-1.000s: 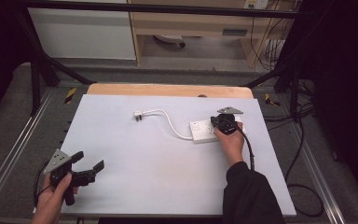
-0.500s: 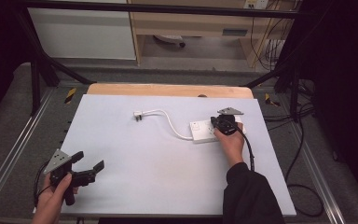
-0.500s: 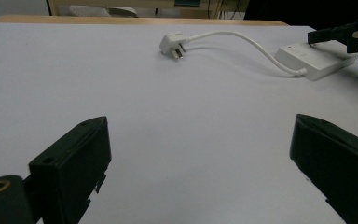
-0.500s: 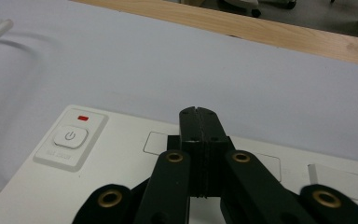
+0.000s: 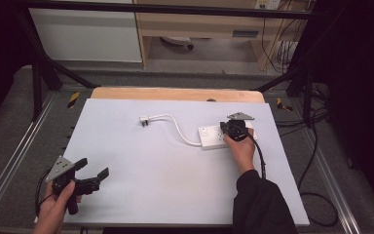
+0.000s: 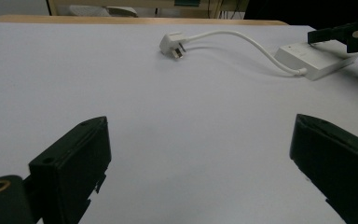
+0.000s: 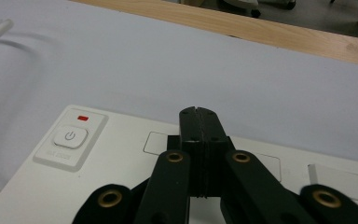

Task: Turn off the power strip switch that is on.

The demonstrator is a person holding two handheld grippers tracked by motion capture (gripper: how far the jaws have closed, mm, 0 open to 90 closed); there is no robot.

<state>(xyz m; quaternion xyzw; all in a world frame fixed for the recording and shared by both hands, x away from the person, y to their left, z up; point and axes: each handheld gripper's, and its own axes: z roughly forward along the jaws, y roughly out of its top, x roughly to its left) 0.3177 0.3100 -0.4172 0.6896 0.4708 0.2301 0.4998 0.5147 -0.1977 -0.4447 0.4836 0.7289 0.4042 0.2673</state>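
White power strip (image 5: 213,137), red mark; black gripper (image 5: 225,130); table (image 5: 141,161) perhaps pale grey.

Table (image 5: 141,180) open before left claw (image 5: 93,171); cord (image 5: 177,129), plug (image 5: 144,120) far side.

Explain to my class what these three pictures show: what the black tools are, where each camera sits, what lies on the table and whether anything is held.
A person sits at a white table and holds a black two-jaw gripper in each hand. The high view looks down from above. The other two cameras ride on the grippers and look along their jaws. On the table lies a white power strip with a power button, and its cord ends in a plug. The right gripper has its jaws shut together over the strip's top, with nothing between them. The left gripper waits near the table's near left corner with its jaws wide open and empty.
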